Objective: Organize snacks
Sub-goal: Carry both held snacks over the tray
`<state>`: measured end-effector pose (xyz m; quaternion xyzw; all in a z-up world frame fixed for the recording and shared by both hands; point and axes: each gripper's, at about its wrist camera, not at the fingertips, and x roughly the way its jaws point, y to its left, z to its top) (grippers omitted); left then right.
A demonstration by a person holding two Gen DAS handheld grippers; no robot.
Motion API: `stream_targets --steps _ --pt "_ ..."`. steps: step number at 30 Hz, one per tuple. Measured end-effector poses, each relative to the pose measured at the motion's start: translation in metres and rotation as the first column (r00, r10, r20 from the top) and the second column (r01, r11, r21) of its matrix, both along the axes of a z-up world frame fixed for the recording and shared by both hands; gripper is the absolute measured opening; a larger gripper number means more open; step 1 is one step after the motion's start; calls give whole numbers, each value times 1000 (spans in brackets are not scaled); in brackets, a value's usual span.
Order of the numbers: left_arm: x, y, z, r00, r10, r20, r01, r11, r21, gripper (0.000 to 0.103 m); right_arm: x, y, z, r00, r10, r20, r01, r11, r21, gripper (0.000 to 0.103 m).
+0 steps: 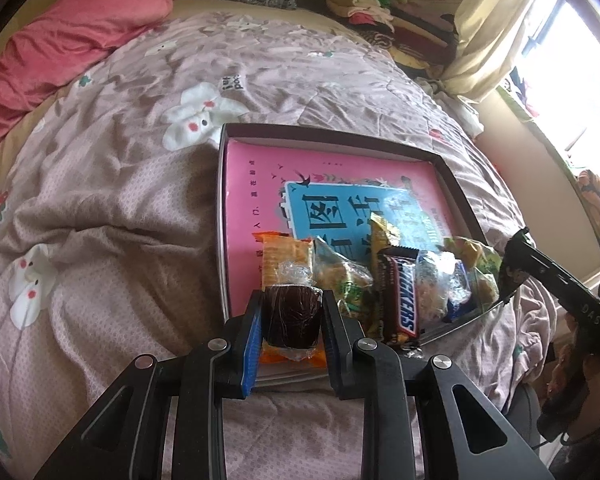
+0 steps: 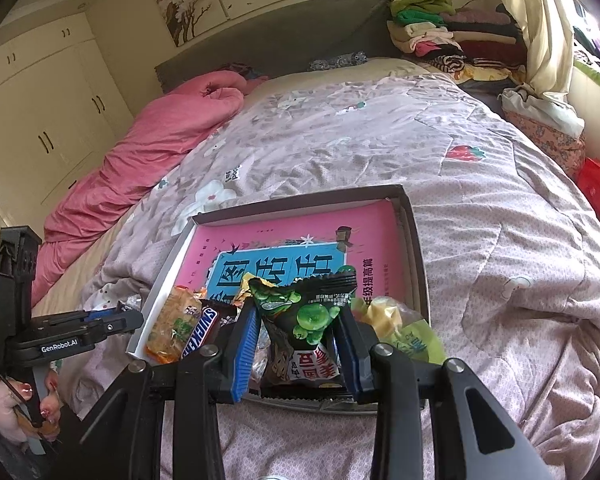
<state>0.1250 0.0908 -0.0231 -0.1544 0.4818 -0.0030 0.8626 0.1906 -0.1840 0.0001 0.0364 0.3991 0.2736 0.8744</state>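
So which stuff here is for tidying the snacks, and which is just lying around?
For the job:
- dark jelly cup in the left tool
- green-and-black packet in the right tool
- Snickers bar
- orange cracker pack
- box tray

Just lying about:
- pink quilt
- folded clothes
- curtain

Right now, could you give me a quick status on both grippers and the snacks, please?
Left gripper shut on dark wrapped candy. Right gripper shut on green-and-black packet. Both over the snack pile in box. Nothing blocking.
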Motion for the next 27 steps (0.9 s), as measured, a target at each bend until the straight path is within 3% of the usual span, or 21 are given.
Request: stream_targets --steps 27 --pt "4 -8 -20 999 -18 -36 18 1000 -2 28 4 7 -17 999 -6 -34 5 999 -53 37"
